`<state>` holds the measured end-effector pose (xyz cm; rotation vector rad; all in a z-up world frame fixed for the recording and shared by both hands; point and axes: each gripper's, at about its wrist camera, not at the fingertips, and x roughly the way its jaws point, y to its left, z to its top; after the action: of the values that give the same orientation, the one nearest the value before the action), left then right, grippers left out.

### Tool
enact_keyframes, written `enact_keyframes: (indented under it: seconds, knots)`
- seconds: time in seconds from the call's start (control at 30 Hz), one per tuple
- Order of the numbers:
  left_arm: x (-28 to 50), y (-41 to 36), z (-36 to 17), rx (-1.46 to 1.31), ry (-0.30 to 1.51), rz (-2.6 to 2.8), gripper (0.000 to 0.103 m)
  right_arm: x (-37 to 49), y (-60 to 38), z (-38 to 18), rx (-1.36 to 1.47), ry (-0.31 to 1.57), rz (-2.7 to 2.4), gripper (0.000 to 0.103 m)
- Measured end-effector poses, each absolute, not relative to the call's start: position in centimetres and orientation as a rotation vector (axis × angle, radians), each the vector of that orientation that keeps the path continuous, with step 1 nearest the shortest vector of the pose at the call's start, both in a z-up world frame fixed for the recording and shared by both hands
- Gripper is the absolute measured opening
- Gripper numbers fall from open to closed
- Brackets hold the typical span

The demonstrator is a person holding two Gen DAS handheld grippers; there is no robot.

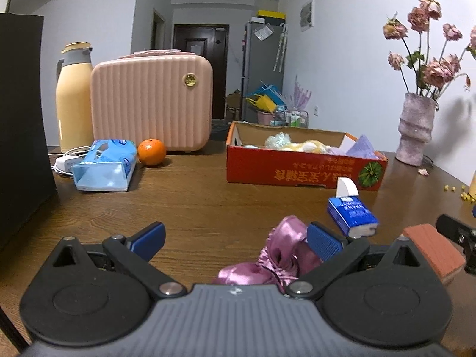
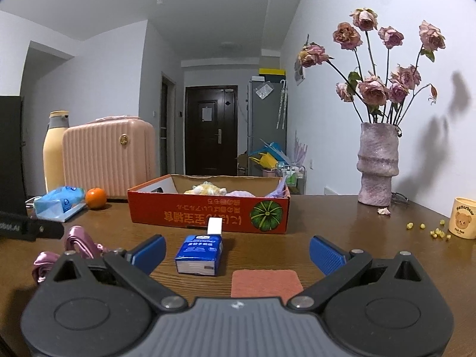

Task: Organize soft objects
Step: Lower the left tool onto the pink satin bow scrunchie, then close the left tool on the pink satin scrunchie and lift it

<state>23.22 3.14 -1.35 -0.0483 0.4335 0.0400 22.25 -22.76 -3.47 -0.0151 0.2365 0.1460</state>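
Progress partial: red cardboard box [image 2: 208,212] already holds several soft items. Left on table [image 1: 208,202]: pink satin scrunchie [image 1: 279,255], blue tissue pack [image 2: 198,253], red sponge [image 2: 264,282]. I see left gripper [image 1: 235,239] and right gripper [image 2: 238,253] both spread, empty.

Orange [image 1: 151,152] beside pink case [image 1: 151,104]

Pink satin cloth [image 1: 276,255] half hidden behind claw.
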Motion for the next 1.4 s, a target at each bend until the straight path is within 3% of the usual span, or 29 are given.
enact_keyframes:
  seconds: [0.93, 1.4]
  knots:
    - [28.7, 0.4, -6.1, 0.06, 0.729, -0.064, 0.103, 22.9, -23.2, -4.0, -0.015, 0.315, 0.107, 0.103]
    - [29.4, 0.6, -6.4, 0.04, 0.742, -0.077, 0.103, 23.4, -23.0, -4.4, -0.029, 0.351, 0.093, 0.103]
